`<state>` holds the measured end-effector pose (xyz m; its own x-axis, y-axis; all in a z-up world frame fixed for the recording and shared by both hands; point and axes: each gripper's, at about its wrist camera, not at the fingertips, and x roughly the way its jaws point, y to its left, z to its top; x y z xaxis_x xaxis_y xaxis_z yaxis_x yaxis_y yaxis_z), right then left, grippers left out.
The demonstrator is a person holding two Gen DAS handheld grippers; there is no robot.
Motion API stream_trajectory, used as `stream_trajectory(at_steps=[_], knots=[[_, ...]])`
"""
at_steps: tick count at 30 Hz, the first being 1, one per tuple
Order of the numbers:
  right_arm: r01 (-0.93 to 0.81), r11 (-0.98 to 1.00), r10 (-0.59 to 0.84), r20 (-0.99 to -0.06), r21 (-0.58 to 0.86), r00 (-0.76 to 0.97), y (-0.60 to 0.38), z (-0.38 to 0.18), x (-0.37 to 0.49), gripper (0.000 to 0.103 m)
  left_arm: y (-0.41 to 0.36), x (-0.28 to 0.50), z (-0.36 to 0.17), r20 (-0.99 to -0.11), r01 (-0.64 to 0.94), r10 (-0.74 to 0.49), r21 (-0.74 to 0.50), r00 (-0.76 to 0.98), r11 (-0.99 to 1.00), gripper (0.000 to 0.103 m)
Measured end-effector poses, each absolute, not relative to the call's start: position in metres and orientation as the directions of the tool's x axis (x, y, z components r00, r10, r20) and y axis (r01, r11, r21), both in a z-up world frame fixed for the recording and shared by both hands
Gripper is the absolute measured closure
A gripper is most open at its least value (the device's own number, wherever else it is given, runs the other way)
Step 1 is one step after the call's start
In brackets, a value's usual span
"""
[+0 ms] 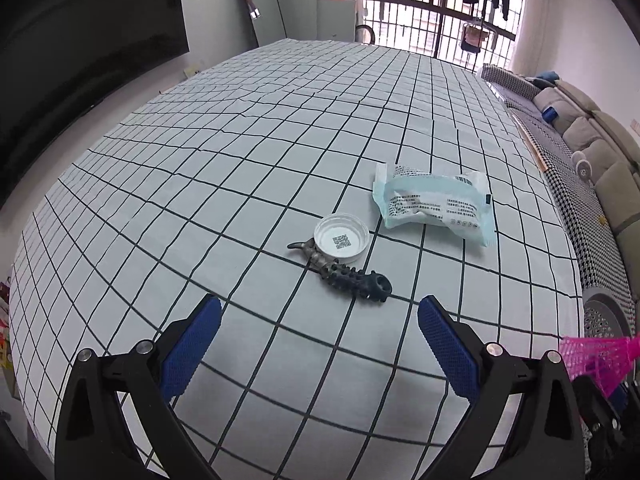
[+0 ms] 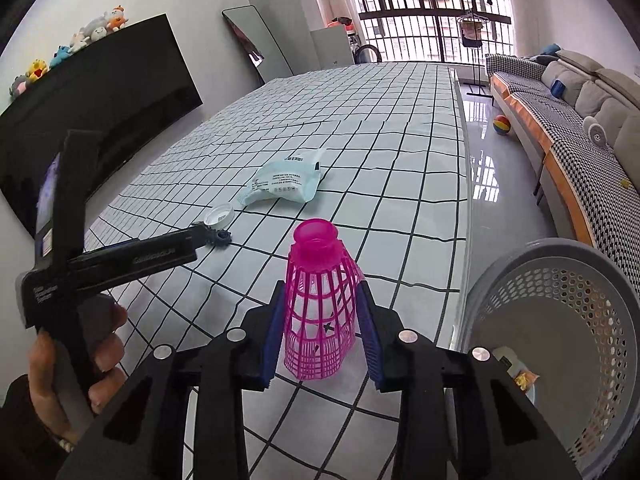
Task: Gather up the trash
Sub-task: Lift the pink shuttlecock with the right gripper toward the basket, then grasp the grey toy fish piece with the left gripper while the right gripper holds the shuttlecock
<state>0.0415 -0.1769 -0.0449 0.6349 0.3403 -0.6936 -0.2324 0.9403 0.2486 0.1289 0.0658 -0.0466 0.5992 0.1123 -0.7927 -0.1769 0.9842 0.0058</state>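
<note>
Pink mesh cone (image 2: 320, 304) pinched between the blue pads of the right gripper (image 2: 322, 332), narrow end forward, above the checked tablecloth (image 2: 380, 160). Grey perforated basket (image 2: 560, 312) just right of it, off the table edge. Left gripper (image 1: 320, 312) angled down over the cloth, jaws spread, nothing between; a hand (image 2: 76, 356) wraps its handle. Ahead of it: dark spiny toy (image 1: 344, 276) touching white cap (image 1: 341, 237); crumpled wrapper (image 1: 434, 204) near.
</note>
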Motion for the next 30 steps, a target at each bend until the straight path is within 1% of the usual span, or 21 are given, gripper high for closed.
stream_trajectory(at_steps=[4, 9, 12, 15, 22, 25, 27, 30], knots=[[-0.231, 0.935, 0.353, -0.684, 0.268, 0.638, -0.186, -0.044, 0.036, 0.069, 0.067, 0.148, -0.055, -0.817, -0.206, 0.129, 0.012, 0.562, 0.978, 0.006], [-0.222, 0.932, 0.36, -0.675, 0.285, 0.644, -0.195, -0.041, 0.035, 0.069, 0.067, 0.163, -0.068, -0.837, -0.234, 0.182, 0.067, 0.516, 0.97, 0.006], [-0.218, 0.932, 0.36, -0.671, 0.29, 0.648, -0.199, -0.04, 0.034, 0.069, 0.074, 0.162, -0.07, -0.844, -0.261, 0.2, 0.074, 0.498, 0.963, 0.005], [-0.216, 0.93, 0.365, -0.666, 0.298, 0.651, -0.201, -0.037, 0.033, 0.069, 0.083, 0.155, -0.07, -0.842, -0.28, 0.225, 0.092, 0.491, 0.955, 0.006], [-0.227, 0.929, 0.369, -0.668, 0.293, 0.647, -0.195, -0.036, 0.033, 0.069, 0.114, 0.129, -0.069, -0.846, -0.314, 0.23, 0.078, 0.481, 0.946, 0.006], [-0.235, 0.928, 0.373, -0.668, 0.291, 0.644, -0.19, -0.035, 0.032, 0.069, 0.121, 0.118, -0.064, -0.842, -0.32, 0.213, 0.052, 0.495, 0.946, 0.006], [-0.239, 0.926, 0.375, -0.666, 0.291, 0.645, -0.188, -0.035, 0.033, 0.069, 0.121, 0.116, -0.059, -0.832, -0.31, 0.199, 0.033, 0.519, 0.95, 0.006], [-0.248, 0.927, 0.375, -0.669, 0.283, 0.641, -0.183, -0.035, 0.032, 0.069, 0.116, 0.125, -0.057, -0.818, -0.301, 0.207, 0.045, 0.536, 0.953, 0.006]])
